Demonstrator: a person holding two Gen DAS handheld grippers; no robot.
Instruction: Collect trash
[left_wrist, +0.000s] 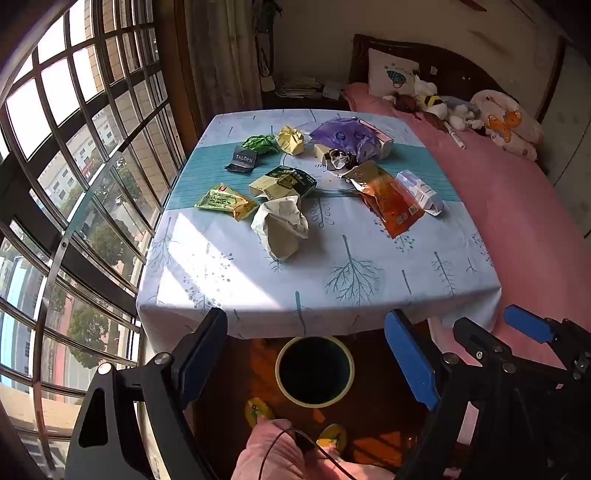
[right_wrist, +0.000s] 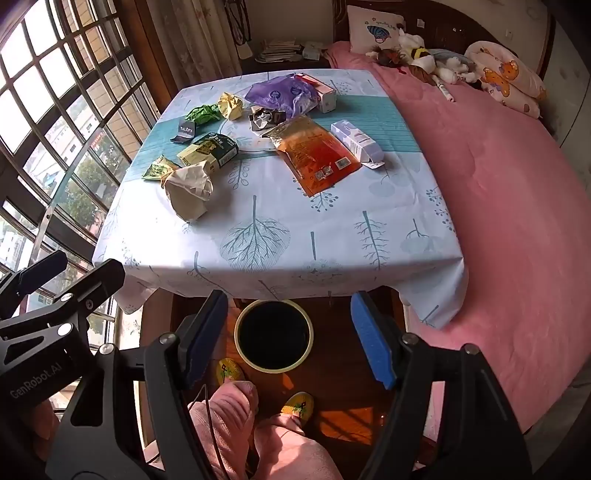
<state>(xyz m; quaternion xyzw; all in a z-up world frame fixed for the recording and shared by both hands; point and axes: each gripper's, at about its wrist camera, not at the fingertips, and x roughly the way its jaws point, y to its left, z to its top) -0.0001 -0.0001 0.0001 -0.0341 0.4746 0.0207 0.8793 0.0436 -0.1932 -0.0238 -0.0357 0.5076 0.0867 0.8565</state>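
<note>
The bed (left_wrist: 517, 229) with its pink cover runs along the desk's right edge. The desk (left_wrist: 332, 273) carries the trash across its far half, near half bare. A bin (left_wrist: 314, 369) stands on the floor below the near edge. Left hand-held gripper (left_wrist: 314, 354): released, nothing between its pads. Right hand-held gripper (right_wrist: 288, 336): likewise released (both hang above the bin). Crumpled paper bag (left_wrist: 282, 229) lies nearest; orange pouch (left_wrist: 388, 199) toward the right edge; purple bag (left_wrist: 343, 134) at the far edge.
</note>
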